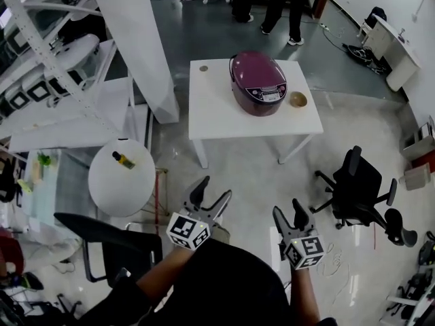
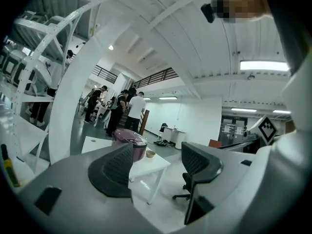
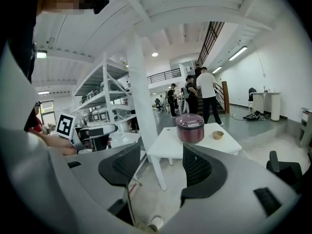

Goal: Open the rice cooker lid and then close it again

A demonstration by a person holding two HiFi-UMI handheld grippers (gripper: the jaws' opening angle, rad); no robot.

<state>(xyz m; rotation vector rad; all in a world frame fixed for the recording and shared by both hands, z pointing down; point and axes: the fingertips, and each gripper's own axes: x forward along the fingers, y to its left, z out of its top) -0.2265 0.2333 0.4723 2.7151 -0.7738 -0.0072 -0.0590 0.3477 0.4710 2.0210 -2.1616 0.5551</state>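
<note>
1. Seen from above in the head view, the purple rice cooker sits with its lid shut on a white bench. A small tan bowl lies just beside it, toward the bench's right edge.
2. Low in the same frame, the left gripper and right gripper are held well apart from the bench, with bare floor in between. A black office chair stands off to the right.
3. The left gripper view shows its fingers standing apart with nothing between them. The cooker appears far off just above the left-hand finger, its lower part hidden behind that finger, and the chair shows through the gap.
4. The right gripper view shows its fingers likewise spread and empty. Here the cooker is seen whole from the side, lid down, in line with the gap, with the bowl at its right.
5. Only the gripper views show the people standing beyond the bench at full height; the head view cuts them off at the top edge, showing only legs. Each gripper view also catches the other gripper's marker cube near its edge.
</note>
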